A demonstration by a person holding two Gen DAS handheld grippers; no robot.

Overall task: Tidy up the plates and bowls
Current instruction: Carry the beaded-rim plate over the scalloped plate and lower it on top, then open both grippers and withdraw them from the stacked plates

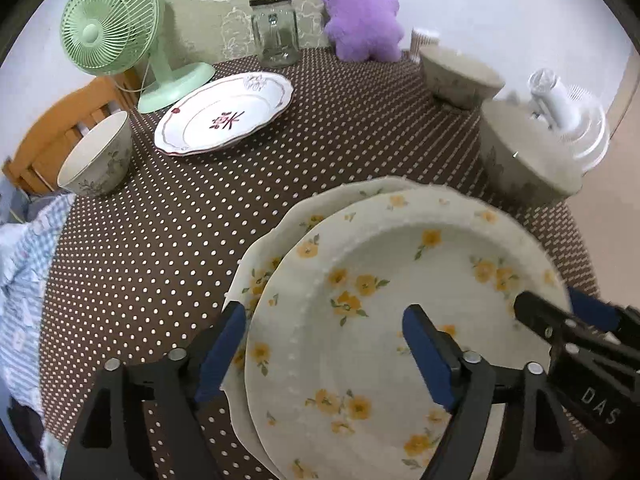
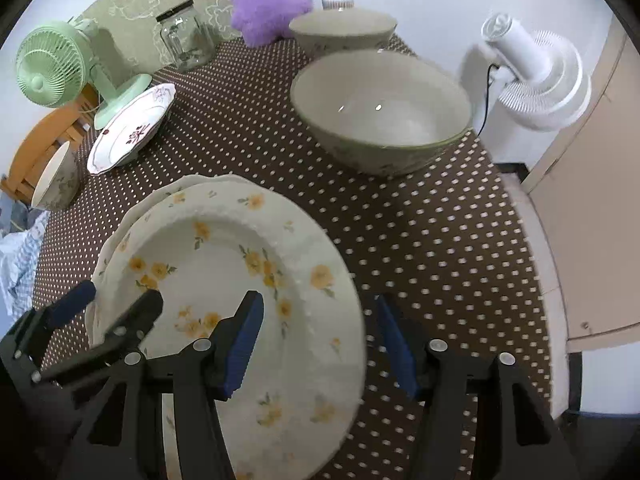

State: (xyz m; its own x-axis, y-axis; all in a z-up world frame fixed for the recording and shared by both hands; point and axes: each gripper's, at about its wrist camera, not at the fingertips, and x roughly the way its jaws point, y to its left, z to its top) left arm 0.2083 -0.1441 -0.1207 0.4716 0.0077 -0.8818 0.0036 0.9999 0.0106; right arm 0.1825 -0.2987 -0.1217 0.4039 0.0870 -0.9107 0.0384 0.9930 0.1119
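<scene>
A yellow-flowered plate rests on a second, similar plate on the dotted table. My left gripper is open, its fingers straddling the top plate's left rim; it also shows in the right wrist view. My right gripper is open, straddling the plate's right rim; it also shows in the left wrist view. A red-patterned plate lies at the far left. Three bowls stand around: one left, one near right, one far.
A green fan, a glass jar, a purple plush toy and a cup stand at the table's back. A white fan stands off the right edge. A wooden chair and cloth are at left.
</scene>
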